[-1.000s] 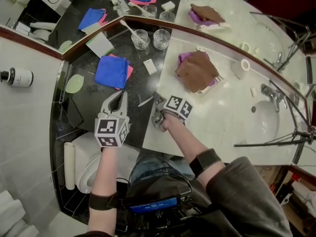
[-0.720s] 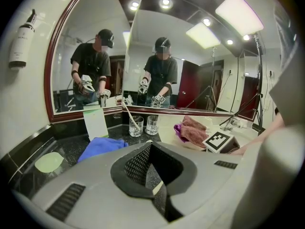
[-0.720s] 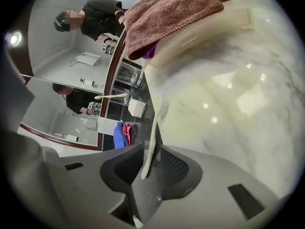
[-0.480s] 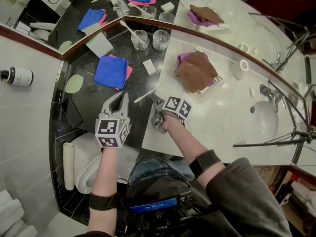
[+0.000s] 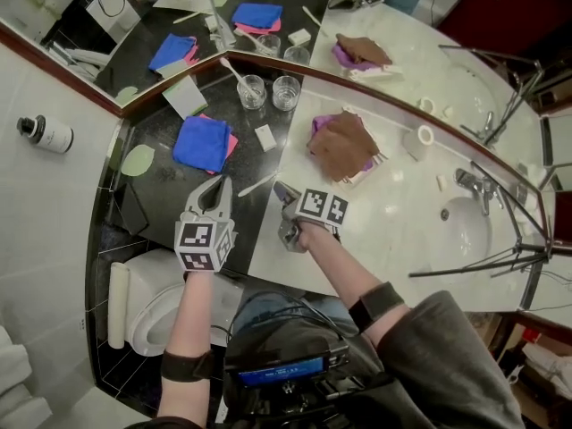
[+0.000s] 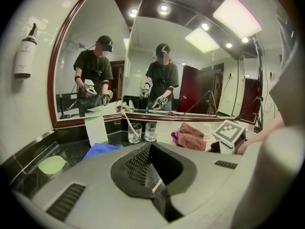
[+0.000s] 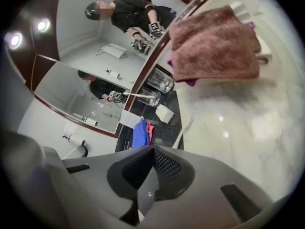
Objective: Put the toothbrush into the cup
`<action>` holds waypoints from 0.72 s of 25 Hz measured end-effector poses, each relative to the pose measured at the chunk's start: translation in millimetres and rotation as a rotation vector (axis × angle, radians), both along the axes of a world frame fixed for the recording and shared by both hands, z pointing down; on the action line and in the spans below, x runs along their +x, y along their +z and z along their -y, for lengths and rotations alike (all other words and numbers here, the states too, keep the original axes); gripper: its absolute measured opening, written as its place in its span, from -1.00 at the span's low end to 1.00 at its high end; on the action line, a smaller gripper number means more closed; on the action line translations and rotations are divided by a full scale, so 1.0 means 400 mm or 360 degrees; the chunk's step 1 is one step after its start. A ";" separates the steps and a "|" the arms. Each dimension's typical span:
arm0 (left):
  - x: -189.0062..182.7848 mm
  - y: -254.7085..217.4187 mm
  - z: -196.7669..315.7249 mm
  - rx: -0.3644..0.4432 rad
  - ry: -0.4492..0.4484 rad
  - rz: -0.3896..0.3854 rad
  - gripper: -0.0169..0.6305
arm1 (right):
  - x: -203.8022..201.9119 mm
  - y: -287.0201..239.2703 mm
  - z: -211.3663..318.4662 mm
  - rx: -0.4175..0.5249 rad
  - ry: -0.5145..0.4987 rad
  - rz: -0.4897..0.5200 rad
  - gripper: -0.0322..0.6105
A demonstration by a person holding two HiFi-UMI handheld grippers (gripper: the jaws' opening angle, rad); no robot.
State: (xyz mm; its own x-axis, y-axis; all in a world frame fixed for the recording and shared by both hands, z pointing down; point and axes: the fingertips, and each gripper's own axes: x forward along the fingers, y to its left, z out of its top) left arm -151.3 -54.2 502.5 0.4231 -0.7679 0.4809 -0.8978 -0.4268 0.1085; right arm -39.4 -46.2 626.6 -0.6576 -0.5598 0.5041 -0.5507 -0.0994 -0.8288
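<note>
Risk: right gripper point(image 5: 281, 188) pinches toothbrush point(image 5: 257, 184) by its very end, left gripper point(image 5: 219, 181) closed and empty; it may swivel or slip before reaching cup point(image 5: 286, 92) at 12 o'clock.

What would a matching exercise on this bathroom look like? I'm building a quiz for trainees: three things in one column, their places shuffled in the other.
Things:
1. blue cloth
2. brown towel
3. bottle

Places:
A. on the white wall beside the mirror
B. on the black counter
C. over a purple cloth on the white counter

Pairs: 1-B, 2-C, 3-A
</note>
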 end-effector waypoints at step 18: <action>0.111 -0.104 -0.118 0.0085 -0.0124 -0.0037 -0.94 | 0.262 -0.352 -0.055 0.1030 -0.0682 -0.0788 -0.88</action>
